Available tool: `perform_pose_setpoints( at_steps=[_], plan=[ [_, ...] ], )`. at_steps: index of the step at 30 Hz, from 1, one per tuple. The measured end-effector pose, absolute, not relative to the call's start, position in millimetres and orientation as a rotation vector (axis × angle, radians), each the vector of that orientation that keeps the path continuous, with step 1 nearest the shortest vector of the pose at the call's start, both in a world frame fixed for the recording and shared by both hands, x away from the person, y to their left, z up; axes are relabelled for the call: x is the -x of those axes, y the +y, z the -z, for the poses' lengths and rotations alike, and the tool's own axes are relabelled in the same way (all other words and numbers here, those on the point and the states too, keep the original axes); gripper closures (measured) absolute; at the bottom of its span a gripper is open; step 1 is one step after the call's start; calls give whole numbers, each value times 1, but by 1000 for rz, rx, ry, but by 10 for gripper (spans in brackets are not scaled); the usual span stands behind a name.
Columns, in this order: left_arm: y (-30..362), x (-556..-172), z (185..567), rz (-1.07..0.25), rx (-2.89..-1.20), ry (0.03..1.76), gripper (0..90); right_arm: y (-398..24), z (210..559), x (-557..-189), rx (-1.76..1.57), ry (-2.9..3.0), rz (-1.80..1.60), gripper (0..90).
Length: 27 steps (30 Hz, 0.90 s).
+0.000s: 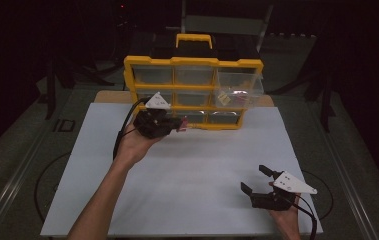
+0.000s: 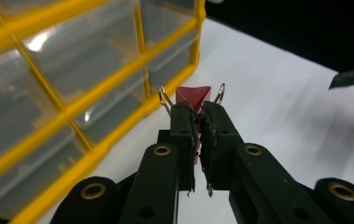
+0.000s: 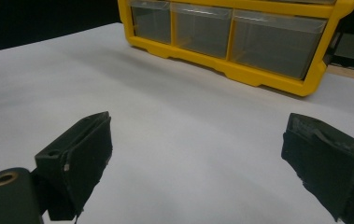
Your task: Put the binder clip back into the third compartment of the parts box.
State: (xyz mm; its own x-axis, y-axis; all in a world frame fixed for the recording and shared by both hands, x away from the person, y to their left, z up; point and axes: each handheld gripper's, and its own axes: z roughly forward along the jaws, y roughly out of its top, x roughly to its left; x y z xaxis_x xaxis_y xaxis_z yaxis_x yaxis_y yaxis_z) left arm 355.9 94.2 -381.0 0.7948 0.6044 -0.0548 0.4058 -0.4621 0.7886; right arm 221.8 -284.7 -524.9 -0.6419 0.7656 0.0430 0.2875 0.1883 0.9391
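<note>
Left gripper [image 2: 198,116], clamped on a small red binder clip [image 2: 193,95] beside the yellow clear-drawered organiser [image 1: 193,90], should keep it pinched and level towards the pulled-out drawer [image 1: 238,89].

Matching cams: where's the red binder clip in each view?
High view: red binder clip in the left tongs, just in front of the yellow drawer cabinet.
Left gripper view: upper middle, pinched between the tongs' pads.
Right gripper view: not in this picture.
Shared landmark: the yellow drawer cabinet.
</note>
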Motion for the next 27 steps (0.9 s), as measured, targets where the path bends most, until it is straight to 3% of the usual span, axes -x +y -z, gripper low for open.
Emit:
perform_pose_setpoints(
  at_steps=[16,27],
  plan=[
    [76,-392,300,-342,-2066,630,844,-286,525,-222,-995,2024,-1456,83],
    [56,-413,266,-340,-2035,593,844,-286,524,-221,-993,2025,-1455,83]
  ],
)
